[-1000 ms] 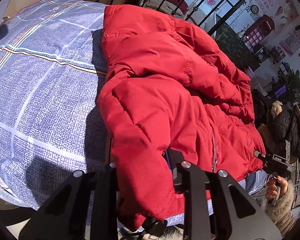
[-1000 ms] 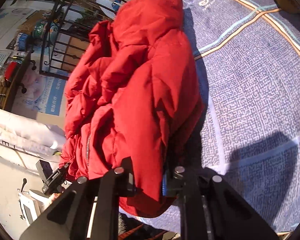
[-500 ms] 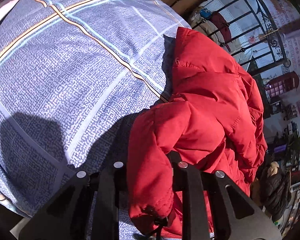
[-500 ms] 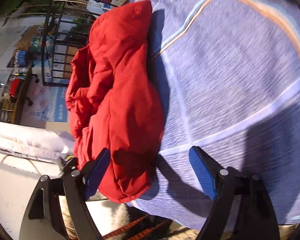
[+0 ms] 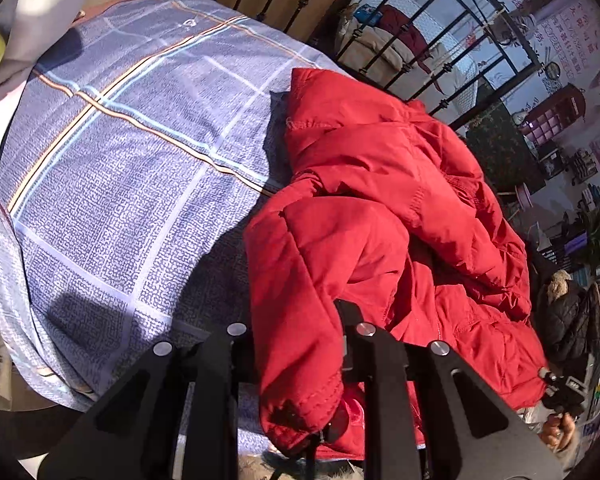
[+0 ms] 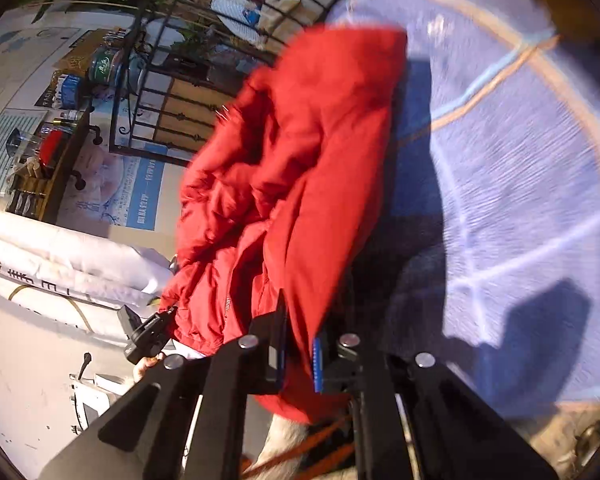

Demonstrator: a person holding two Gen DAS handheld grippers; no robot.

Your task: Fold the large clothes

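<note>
Both of my tongs are gripping the red jacket (image 5: 384,216), which is lying crumpled along one side of the bed (image 5: 132,184), on its blue checked cover.

Left tongs (image 5: 296,344): the jaws are standing narrow and pinching a thick fold of padded fabric, a cuff-like end that is hanging down between the two fingers toward the camera. The rest of the jacket is spreading away from the grip toward the black metal bed rail (image 5: 452,60).

Right tongs (image 6: 300,354): the jaws are nearly closed, the blue pads (image 6: 317,364) pressing on a thin edge of the jacket (image 6: 300,168). This view is blurring, so I cannot tell which part of the garment the edge belongs to. From here the jacket is running lengthwise away from the tongs, with the bed cover (image 6: 520,200) to one side and the floor-side clutter to the other.

In each wrist view I am seeing the other tongs at the far edge of the jacket, with a hand (image 6: 146,366) on its handle.
</note>
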